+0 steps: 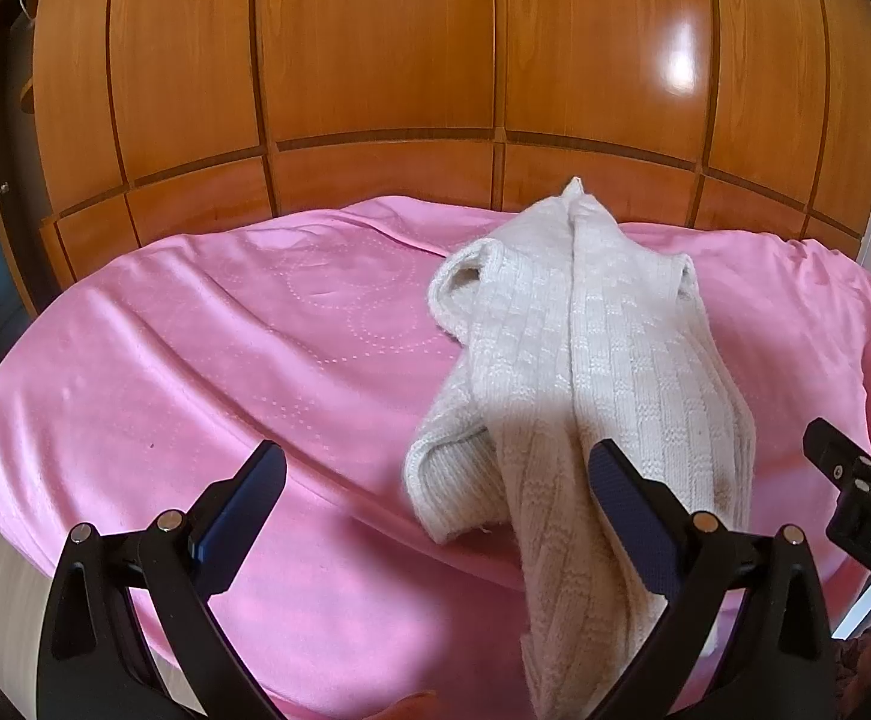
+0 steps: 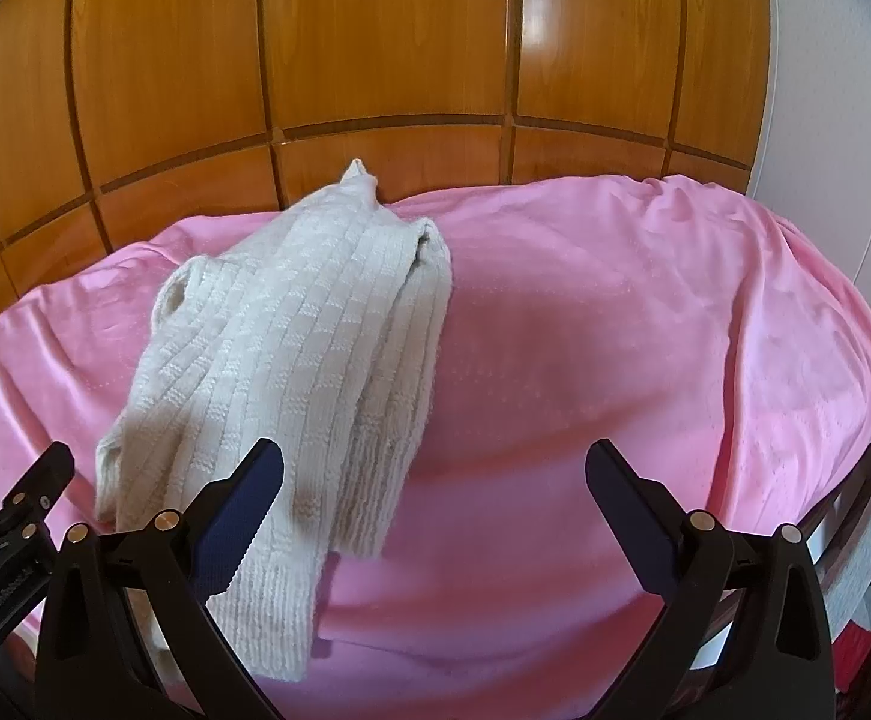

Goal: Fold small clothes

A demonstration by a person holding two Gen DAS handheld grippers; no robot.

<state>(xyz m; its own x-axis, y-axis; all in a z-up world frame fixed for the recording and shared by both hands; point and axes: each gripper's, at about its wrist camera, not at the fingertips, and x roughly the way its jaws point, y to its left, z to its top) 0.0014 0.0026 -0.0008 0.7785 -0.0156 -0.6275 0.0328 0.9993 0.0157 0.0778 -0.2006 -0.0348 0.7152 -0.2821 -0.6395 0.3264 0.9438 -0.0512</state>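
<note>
A cream knitted sweater lies bunched in a long heap on the pink blanket, its near end hanging over the front edge. My left gripper is open and empty, with the sweater's near end by its right finger. In the right wrist view the sweater lies left of centre on the blanket. My right gripper is open and empty, its left finger over the sweater's hanging end. The right gripper also shows in the left wrist view, and the left gripper in the right wrist view.
A tall glossy wooden wardrobe stands right behind the bed. A white wall is at the right. The blanket's front edge drops off just in front of both grippers.
</note>
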